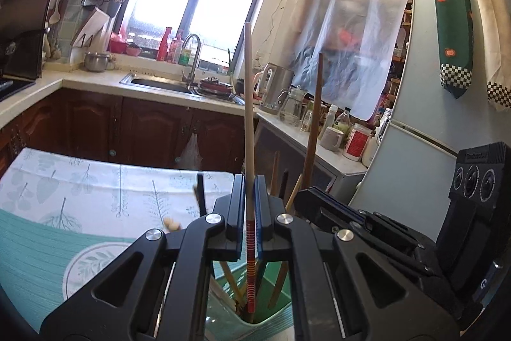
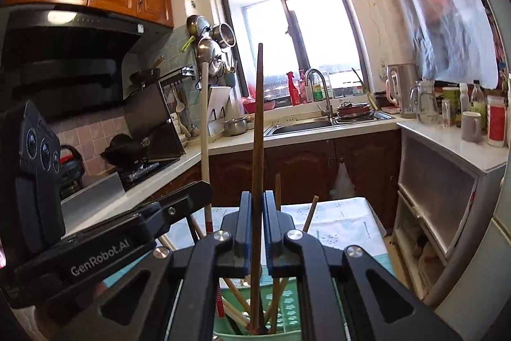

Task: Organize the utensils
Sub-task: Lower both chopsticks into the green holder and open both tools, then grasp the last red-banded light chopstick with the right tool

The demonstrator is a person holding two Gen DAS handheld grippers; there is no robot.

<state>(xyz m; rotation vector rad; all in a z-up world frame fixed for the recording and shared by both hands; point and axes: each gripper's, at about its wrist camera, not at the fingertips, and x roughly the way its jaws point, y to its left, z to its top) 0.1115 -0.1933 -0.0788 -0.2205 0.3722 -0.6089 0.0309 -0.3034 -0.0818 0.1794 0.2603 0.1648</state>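
My left gripper (image 1: pixel 250 181) is shut on a pale wooden chopstick (image 1: pixel 248 104) with a red-striped lower end, held upright with its tip inside a green holder (image 1: pixel 271 313) below. My right gripper (image 2: pixel 258 197) is shut on a dark brown chopstick (image 2: pixel 258 130), also upright, its lower end inside the same green holder (image 2: pixel 289 312). Several other chopsticks stand in the holder. The right gripper (image 1: pixel 322 197) shows at the right of the left wrist view, with the dark chopstick (image 1: pixel 314 117). The left gripper (image 2: pixel 194 190) and pale chopstick (image 2: pixel 204 117) show at the left of the right wrist view.
The holder stands on a table with a leaf-patterned cloth (image 1: pixel 95 190). Behind are a counter with a sink (image 1: pixel 159 83), a kettle (image 1: pixel 274 85), bottles and a mug (image 1: pixel 330 138). A fridge (image 1: pixel 431 85) stands at the right. A stove (image 2: pixel 140 165) sits at the left.
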